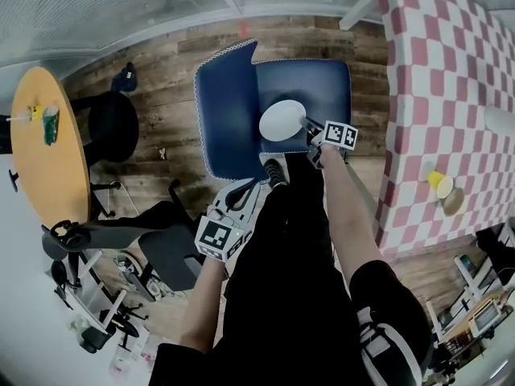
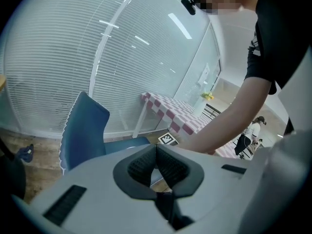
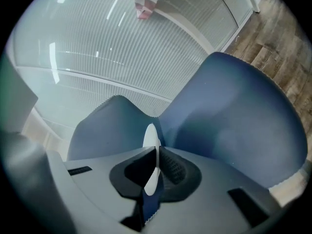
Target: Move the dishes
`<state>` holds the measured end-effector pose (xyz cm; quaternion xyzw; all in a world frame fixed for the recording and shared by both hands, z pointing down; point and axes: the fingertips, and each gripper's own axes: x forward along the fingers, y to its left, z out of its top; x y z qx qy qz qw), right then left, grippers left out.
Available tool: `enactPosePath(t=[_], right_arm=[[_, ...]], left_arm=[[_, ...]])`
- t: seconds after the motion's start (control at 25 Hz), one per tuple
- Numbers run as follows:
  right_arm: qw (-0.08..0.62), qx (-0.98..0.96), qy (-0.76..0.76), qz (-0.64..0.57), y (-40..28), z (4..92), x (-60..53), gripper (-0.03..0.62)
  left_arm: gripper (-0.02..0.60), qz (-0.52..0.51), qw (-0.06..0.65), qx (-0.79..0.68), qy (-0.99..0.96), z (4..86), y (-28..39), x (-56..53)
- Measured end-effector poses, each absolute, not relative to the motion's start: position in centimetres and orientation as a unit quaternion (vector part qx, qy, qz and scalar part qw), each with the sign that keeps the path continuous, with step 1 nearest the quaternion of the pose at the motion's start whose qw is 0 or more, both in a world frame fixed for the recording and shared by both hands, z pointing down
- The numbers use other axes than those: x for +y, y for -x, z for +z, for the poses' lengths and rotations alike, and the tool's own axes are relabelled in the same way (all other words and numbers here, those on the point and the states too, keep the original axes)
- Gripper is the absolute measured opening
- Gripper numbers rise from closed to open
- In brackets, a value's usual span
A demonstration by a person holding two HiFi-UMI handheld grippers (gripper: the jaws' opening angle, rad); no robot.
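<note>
While the right gripper (image 1: 310,125) pinches the white plate (image 1: 283,120) by its rim, the plate hangs over the blue chair (image 1: 314,83). In the right gripper view the two jaws are squeezed onto the thin edge of the plate (image 3: 151,139), one on each side. The plate sits above the spot where the chair seat meets the chair back. The rest of the seat is bare blue, with room on all sides of the plate.

The left gripper (image 1: 241,195) is down low, by the person's dark leg. In the left gripper view its jaws (image 2: 156,161) are pressed together and nothing is between them.

To the right stands a table with a red and white check cloth (image 1: 451,95). Its edge is well apart from the plate, and a strip of wood floor (image 1: 372,71) lies between chair and table. A yellow cup (image 1: 439,183) stands on the cloth near the table's edge. A round orange table (image 1: 40,151) is far off to the left.
</note>
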<state>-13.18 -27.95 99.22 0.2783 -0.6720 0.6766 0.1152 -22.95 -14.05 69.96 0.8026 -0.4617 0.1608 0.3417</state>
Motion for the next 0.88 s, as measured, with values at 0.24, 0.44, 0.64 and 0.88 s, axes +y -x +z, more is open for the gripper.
enactPosePath(t=[0.24, 0.44, 0.64, 0.88], right_arm=[[0.102, -0.692, -0.299, 0.649, 11.0, 90.6, -26.1, 0.032], [0.075, -0.710, -0.315, 0.625, 9.1, 83.8, -23.4, 0.032], [0.050, -0.709, -0.331, 0.621, 6.6, 79.3, -18.0, 0.032], [0.020, -0.708, -0.356, 0.610, 3.2, 74.8, -14.0, 0.032]], left_arm=[[0.023, 0.158, 0.306, -0.438, -0.830, 65.1, 21.5, -10.2], [0.023, 0.141, 0.278, -0.427, -0.849, 61.8, 20.5, -7.3], [0.023, 0.133, 0.265, -0.422, -0.856, 60.1, 19.8, -3.1], [0.023, 0.128, 0.263, -0.420, -0.859, 57.8, 20.0, 0.4]])
